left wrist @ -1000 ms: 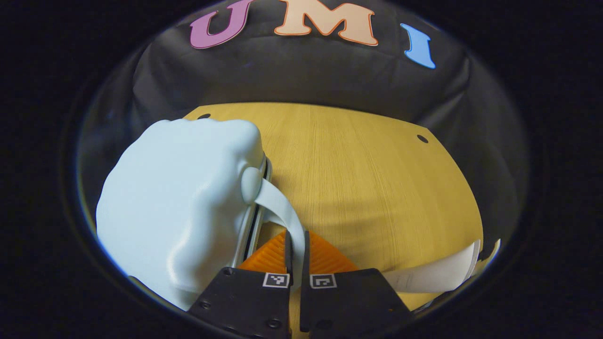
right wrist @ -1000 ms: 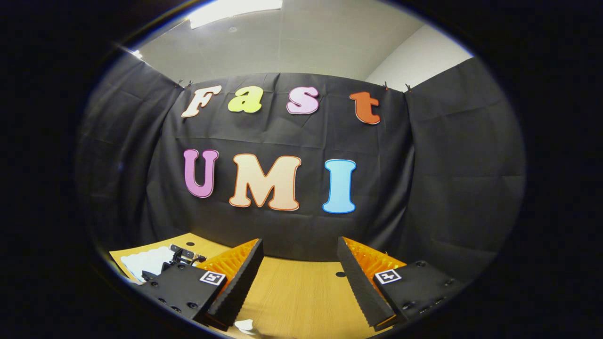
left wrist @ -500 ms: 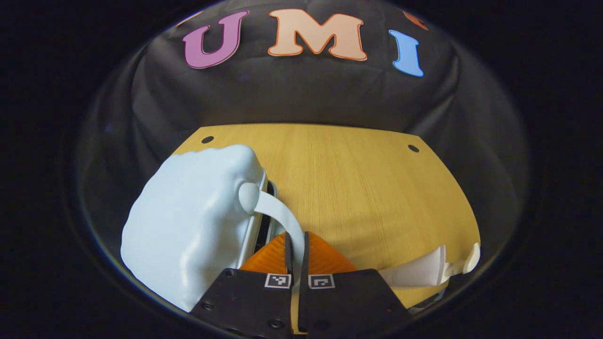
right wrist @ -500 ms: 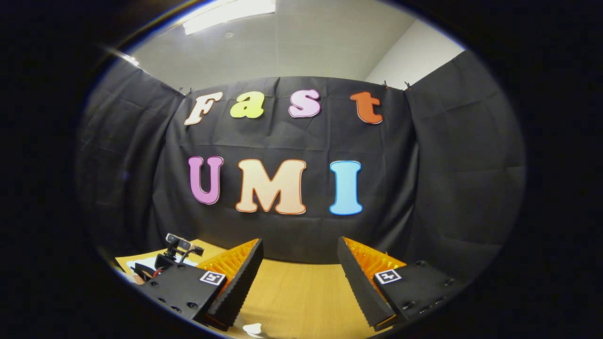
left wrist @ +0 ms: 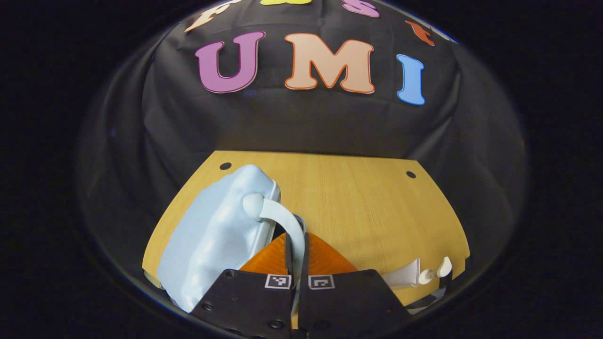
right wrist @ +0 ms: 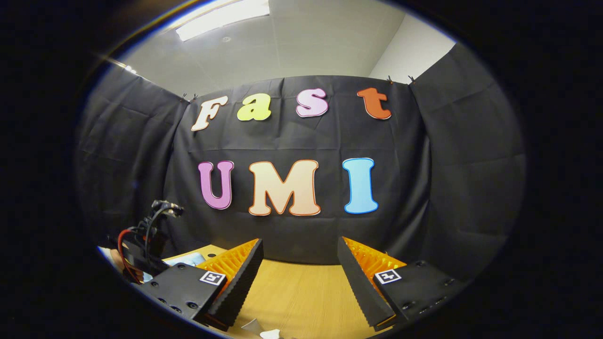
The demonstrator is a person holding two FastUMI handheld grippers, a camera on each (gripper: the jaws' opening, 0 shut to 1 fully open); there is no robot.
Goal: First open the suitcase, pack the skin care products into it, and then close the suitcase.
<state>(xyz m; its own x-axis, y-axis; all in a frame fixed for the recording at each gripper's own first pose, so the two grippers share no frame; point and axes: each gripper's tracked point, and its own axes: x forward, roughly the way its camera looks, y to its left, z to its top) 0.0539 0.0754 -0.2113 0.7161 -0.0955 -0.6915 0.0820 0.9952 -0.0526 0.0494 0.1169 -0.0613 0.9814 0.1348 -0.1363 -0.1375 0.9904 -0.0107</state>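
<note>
The suitcase (left wrist: pixel 214 240), a pale blue hard shell, is seen on the wooden table (left wrist: pixel 358 202) with its lid raised on edge, so that the interior can be reached for packing. The lid is held up by its strap handle (left wrist: pixel 282 221), which runs from a round boss on the shell down between the fingers of the left gripper (left wrist: pixel 296 249). The left gripper is closed to a narrow slit, and both fingers are pressed on the handle; this grip is judged to be what keeps the lid from falling back.

To the right of the suitcase, at the near table edge, white skin care products (left wrist: pixel 417 275) are seen, well apart from the suitcase and not yet packed.

The right gripper (right wrist: pixel 299 278) is held wide apart, with nothing between its fingers and nothing touched. It is raised above the table and aimed at the booth wall, and is judged to be free to fetch the products. A corner of the suitcase (right wrist: pixel 191 259) is seen to its left.
</note>
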